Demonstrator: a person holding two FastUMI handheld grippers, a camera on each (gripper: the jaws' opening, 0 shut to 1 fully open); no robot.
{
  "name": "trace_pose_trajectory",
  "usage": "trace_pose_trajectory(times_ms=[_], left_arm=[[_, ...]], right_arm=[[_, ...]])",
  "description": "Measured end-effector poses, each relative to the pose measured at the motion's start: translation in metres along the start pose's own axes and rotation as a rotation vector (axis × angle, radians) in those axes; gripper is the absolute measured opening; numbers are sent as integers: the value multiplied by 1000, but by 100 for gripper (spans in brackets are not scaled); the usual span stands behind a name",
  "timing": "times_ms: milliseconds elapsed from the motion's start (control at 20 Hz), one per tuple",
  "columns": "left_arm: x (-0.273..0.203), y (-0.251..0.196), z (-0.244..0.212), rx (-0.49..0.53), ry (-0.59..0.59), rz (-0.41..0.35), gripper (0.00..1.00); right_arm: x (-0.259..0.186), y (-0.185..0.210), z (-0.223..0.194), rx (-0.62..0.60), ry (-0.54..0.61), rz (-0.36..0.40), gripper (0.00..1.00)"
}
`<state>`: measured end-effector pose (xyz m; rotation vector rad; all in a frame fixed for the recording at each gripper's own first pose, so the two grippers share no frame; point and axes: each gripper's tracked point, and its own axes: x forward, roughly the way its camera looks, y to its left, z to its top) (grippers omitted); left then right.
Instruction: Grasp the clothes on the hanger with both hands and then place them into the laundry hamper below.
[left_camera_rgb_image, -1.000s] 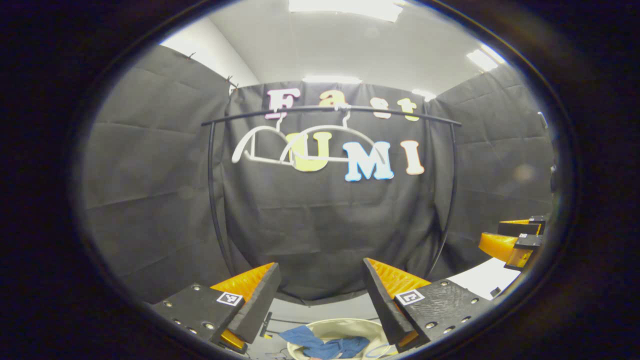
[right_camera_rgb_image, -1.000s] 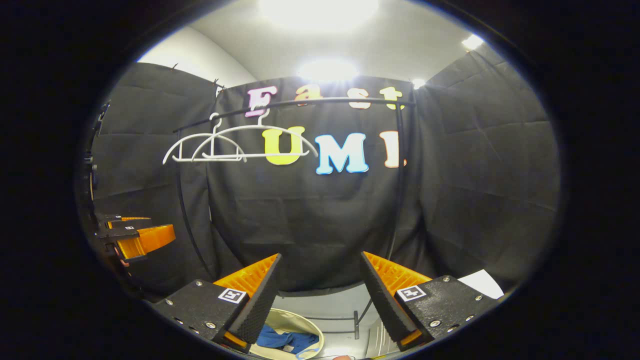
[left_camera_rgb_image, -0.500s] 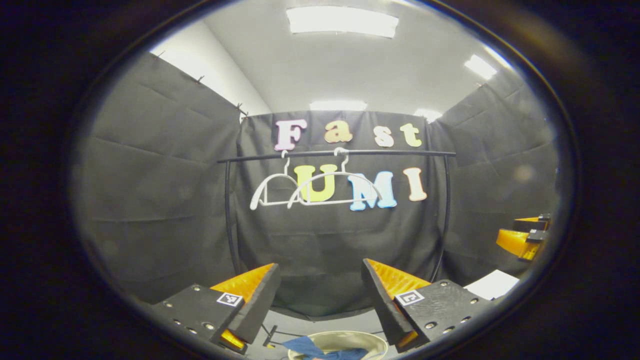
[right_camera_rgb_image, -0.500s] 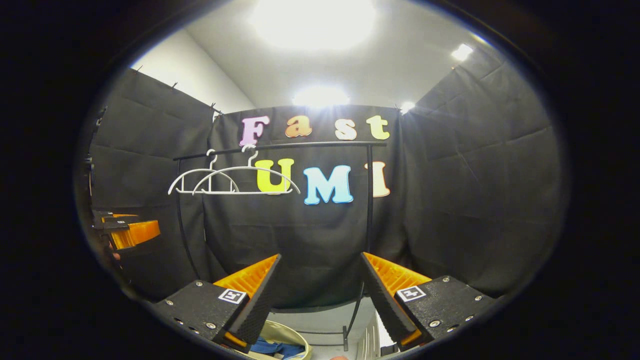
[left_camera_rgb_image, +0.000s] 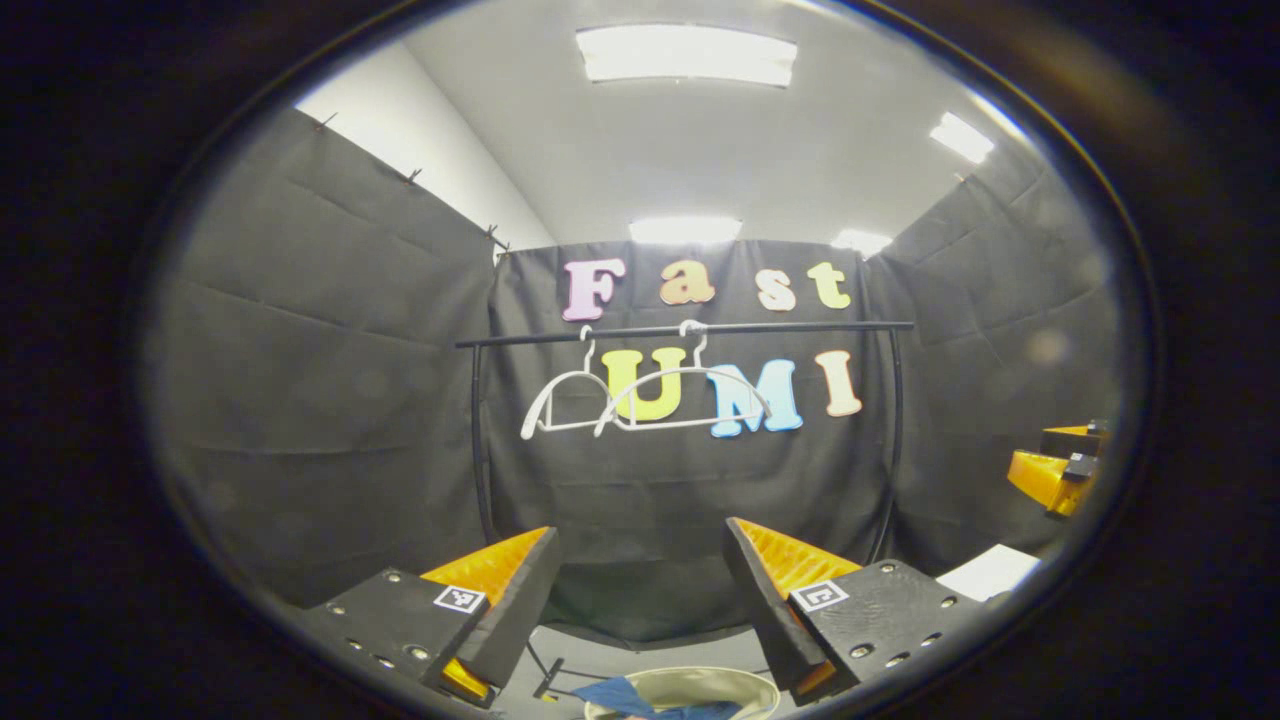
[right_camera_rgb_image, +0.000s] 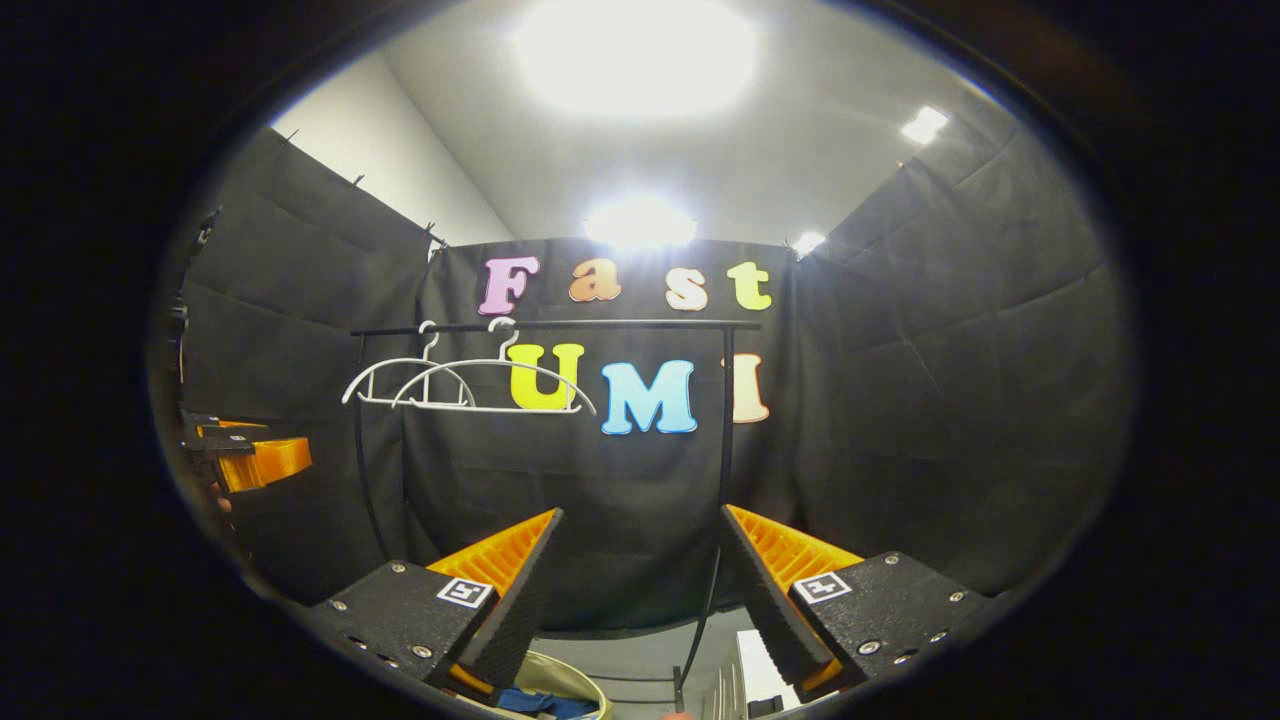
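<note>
Left tongs, right tongs: spread, nothing held | blue clothes seen below both, in hamper | hangers bare, well apart ahead

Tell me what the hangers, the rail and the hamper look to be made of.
Hangers: probably white plastic, thin smooth moulded loops, both bare.
Rail: likely black metal tube, slim, even, slight sheen.
Hamper: cream, soft-looking rim, perhaps fabric or flexible plastic; too little in view to settle.
Blue clothes inside it: crumpled cloth.
</note>
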<state>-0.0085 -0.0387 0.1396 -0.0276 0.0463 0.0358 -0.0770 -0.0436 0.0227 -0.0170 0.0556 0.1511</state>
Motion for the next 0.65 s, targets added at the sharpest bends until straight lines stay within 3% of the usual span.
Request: trace_pose_trajectory(times_ms=[650], left_arm=[[-11, -2, 11, 12, -36, 16, 93]], right_arm=[[5, -4, 7, 20, -11, -12, 93]])
